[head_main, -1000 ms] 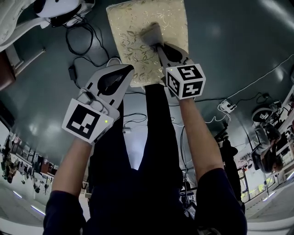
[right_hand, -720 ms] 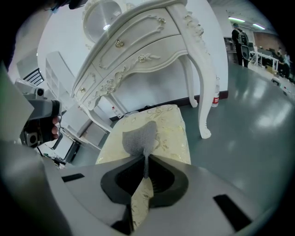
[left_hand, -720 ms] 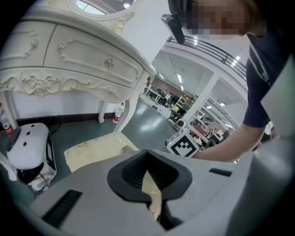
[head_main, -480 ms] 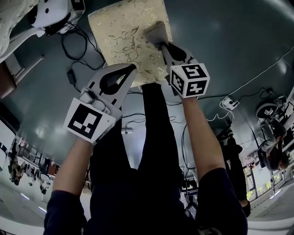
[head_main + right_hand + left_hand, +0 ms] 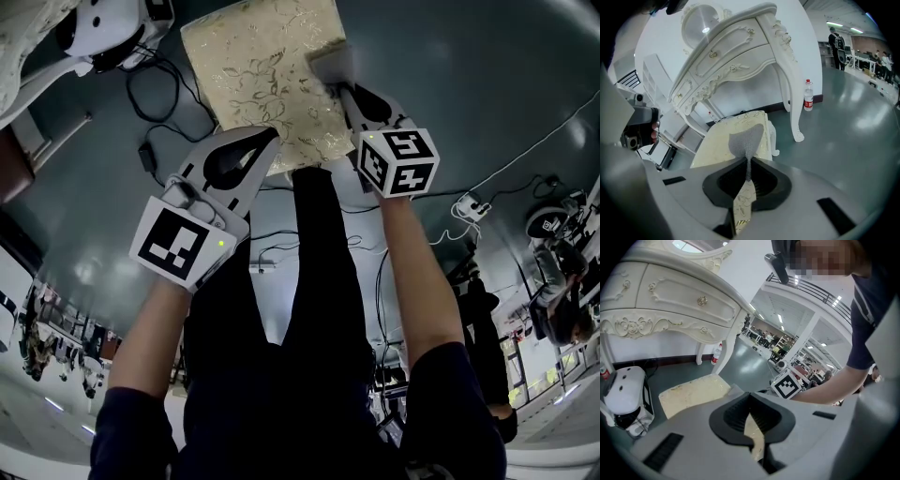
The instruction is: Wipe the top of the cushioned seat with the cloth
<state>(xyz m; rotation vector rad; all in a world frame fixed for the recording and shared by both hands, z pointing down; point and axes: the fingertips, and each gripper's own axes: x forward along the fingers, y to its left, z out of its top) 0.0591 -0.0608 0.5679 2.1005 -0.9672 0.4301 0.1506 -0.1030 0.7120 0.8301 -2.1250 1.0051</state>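
Note:
The cream floral cushioned seat [image 5: 258, 75] lies at the top of the head view. A grey cloth [image 5: 330, 64] rests on its right edge, pinched in my right gripper [image 5: 343, 92], which is shut on it. In the right gripper view the cloth [image 5: 746, 138] spreads flat on the seat [image 5: 715, 145] just beyond the jaws. My left gripper [image 5: 267, 142] hovers over the seat's near edge, shut with nothing in it. In the left gripper view the seat [image 5: 691, 392] shows beyond its closed jaws, and the right gripper's marker cube [image 5: 787, 384] is to the right.
A white ornate dressing table [image 5: 736, 61] stands over the seat, its curved leg [image 5: 794, 117] and a bottle [image 5: 808, 101] to the right. A white rounded device [image 5: 103, 28] and black cables [image 5: 159, 84] lie left of the seat. A power strip [image 5: 464, 208] lies on the floor to the right.
My right gripper has dragged the cloth rightward from the seat's middle to its right edge. The left gripper has stayed shut at the near edge.

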